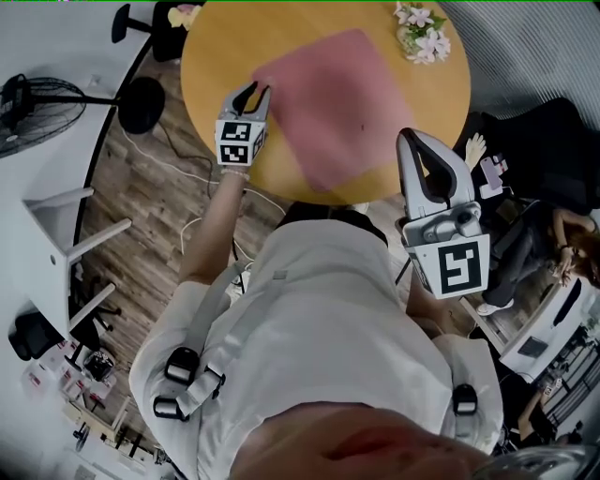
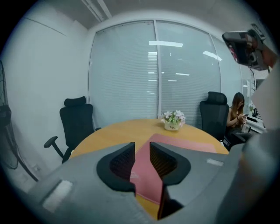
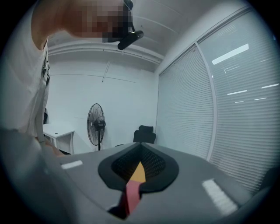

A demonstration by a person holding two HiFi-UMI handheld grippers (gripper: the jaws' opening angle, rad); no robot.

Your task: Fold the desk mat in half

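Note:
A pink desk mat (image 1: 337, 103) lies flat on the round wooden table (image 1: 220, 47). My left gripper (image 1: 255, 91) hovers at the mat's left corner. In the left gripper view its jaws (image 2: 142, 146) stand apart, and the mat (image 2: 183, 144) shows through the gap, untouched by the pads. My right gripper (image 1: 410, 139) sits at the table's near edge, by the mat's right side. Its tips (image 3: 140, 148) meet. Through the slot behind them I see a bit of table top and a strip of the mat (image 3: 131, 192).
A pot of flowers (image 1: 422, 28) stands at the table's far right edge. Black office chairs (image 2: 76, 120) ring the table. A standing fan (image 1: 37, 103) and a white desk (image 1: 56, 211) are at the left, and a seated person (image 1: 553, 253) is at the right.

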